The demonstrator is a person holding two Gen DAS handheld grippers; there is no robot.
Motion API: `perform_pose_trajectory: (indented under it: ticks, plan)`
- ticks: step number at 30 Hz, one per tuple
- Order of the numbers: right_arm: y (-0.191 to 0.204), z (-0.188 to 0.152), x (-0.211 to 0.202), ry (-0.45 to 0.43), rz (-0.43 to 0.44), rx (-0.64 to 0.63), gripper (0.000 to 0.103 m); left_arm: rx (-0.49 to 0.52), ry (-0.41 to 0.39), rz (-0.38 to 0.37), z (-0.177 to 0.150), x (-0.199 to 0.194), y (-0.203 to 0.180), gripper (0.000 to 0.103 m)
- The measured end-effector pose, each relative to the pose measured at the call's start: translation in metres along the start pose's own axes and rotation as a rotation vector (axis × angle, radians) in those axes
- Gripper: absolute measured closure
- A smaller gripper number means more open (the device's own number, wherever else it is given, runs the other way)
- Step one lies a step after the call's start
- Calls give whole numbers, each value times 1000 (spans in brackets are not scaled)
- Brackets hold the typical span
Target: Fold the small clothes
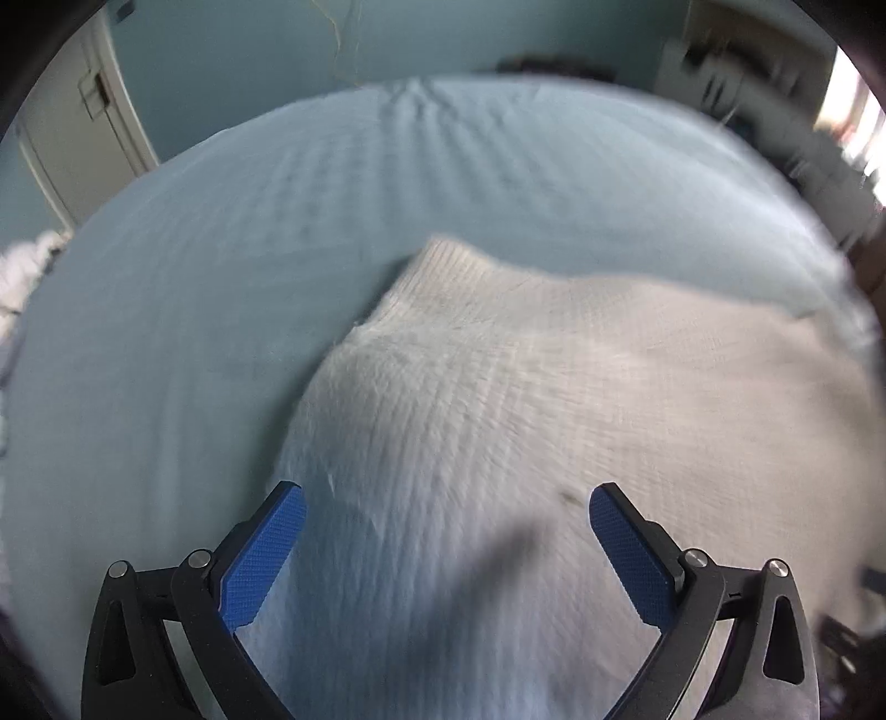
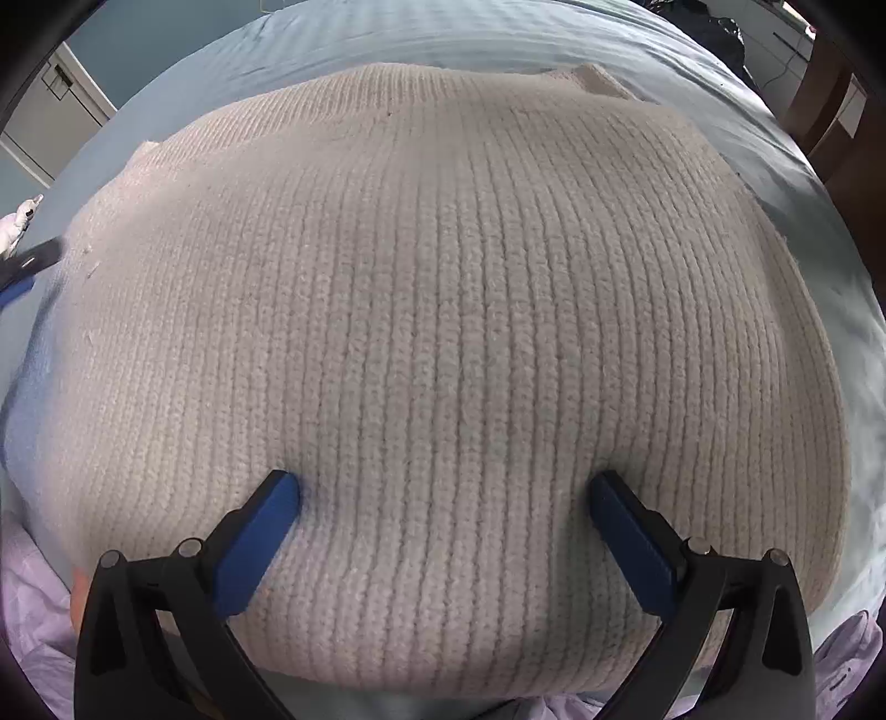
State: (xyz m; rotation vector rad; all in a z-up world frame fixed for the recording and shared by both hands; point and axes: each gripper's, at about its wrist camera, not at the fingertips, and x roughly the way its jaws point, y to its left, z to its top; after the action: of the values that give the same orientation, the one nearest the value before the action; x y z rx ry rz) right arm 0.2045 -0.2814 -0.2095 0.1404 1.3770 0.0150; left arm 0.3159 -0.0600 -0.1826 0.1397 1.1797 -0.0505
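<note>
Cream knit garment (image 2: 443,343), ribbed, prob. a small sweater, found lying on bed (image 2: 554,39) w/ pale blue sheet (image 1: 277,232). Spread mostly flat across near part of mattress; compact rounded-rectangle outline in right wrist view. Small flap or corner raised at far right edge, a notch at far left edge. Could not tell whether sleeves already tucked under or absent; no sleeve seen sticking out. Judged: at least partly folded, or only laid out, not resolvable from these views. No finished stack noted.

Right gripper (image 2: 443,498) directly over near part of garment, fingers (image 2: 277,504) spread wide, tips pressed into or just touching knit, nothing pinched between. Slight dimples in fabric at both tips.

Left gripper (image 1: 446,512) low over left portion of same garment, near its left edge; fingers likewise wide apart, holding nothing. View blurred, so contact w/ fabric not confirmed. Shadow cast on knit between fingers.

Lilac cloth (image 2: 39,598) bunched at near edge of bed, both corners of right view, poss. next item or bedding; not determinable. White bundle (image 1: 22,271) at far left, unidentified.

Remaining, as judged: at least one more fold of cream piece, then any other items.
</note>
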Motion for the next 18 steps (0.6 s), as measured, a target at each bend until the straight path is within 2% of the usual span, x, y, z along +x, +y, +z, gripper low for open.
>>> perform_pose_trajectory:
  ticks: [1, 2, 4, 7, 10, 14, 18]
  plan:
    - [0, 2, 1, 4, 3, 1, 1, -8, 45, 42, 5, 15, 0, 0]
    - [0, 3, 1, 6, 4, 1, 1, -27, 66, 27, 7, 24, 2, 0]
    - [1, 7, 3, 7, 2, -1, 1, -128, 71, -50, 6, 32, 17, 0]
    - [-6, 2, 1, 12, 6, 1, 1, -164, 84, -44, 1, 14, 28, 0]
    - [-7, 0, -6, 18, 12, 4, 1, -201, 23, -16, -23, -28, 49, 0]
    - [-12, 1, -7, 10, 18, 15, 1, -172, 35, -9, -69, -69, 74, 0]
    - [-13, -3, -12, -12, 18, 13, 1, -205, -8, 97, -129, -102, 98, 0]
